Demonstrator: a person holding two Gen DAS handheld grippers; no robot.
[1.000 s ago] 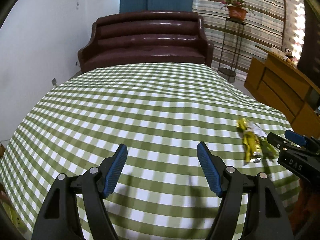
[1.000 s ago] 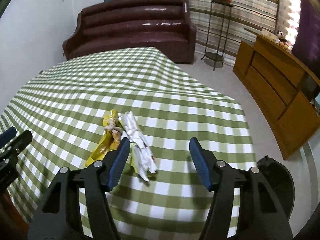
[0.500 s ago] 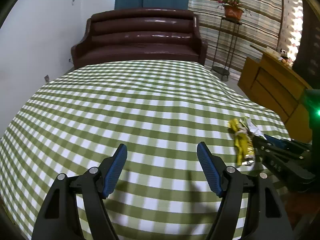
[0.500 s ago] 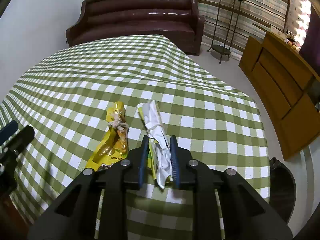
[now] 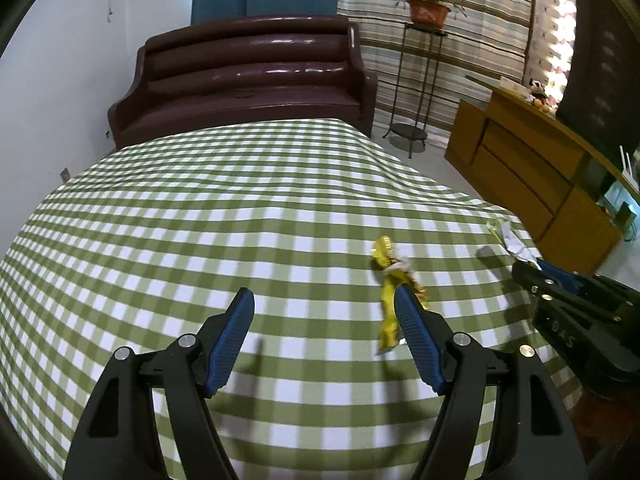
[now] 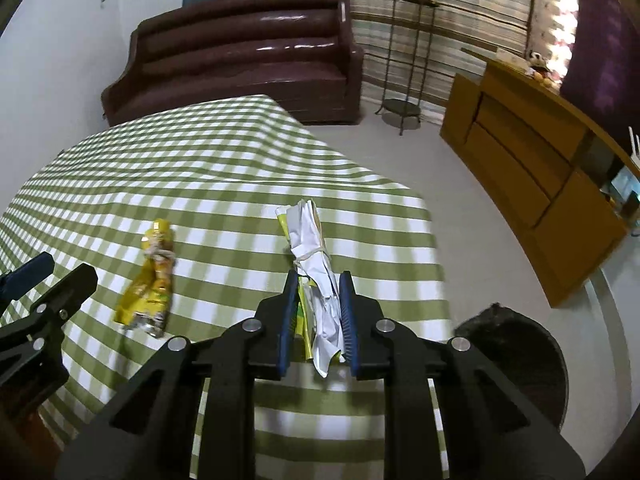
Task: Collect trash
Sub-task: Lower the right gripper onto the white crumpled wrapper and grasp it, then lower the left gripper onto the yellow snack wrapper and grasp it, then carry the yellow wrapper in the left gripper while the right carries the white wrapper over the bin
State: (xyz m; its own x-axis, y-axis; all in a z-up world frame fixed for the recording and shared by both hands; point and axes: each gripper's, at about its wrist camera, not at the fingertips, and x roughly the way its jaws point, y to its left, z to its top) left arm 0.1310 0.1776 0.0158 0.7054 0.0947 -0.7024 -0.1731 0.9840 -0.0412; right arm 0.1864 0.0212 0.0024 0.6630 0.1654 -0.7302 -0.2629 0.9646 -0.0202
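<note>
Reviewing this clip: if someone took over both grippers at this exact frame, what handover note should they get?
Right gripper: jaws have just been closing, now clamped on the white wrapper, which looks lifted off the checked tablecloth.
Left gripper: open, empty, just above the cloth, with the yellow wrapper by its right finger.
Done: one piece grabbed.
Left: drop the white wrapper, probably into the dark bin on the floor past the table edge, then grab and bin the yellow one.

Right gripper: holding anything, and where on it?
Right gripper is shut on the white wrapper, clamped at its near end, below the tied middle.
</note>
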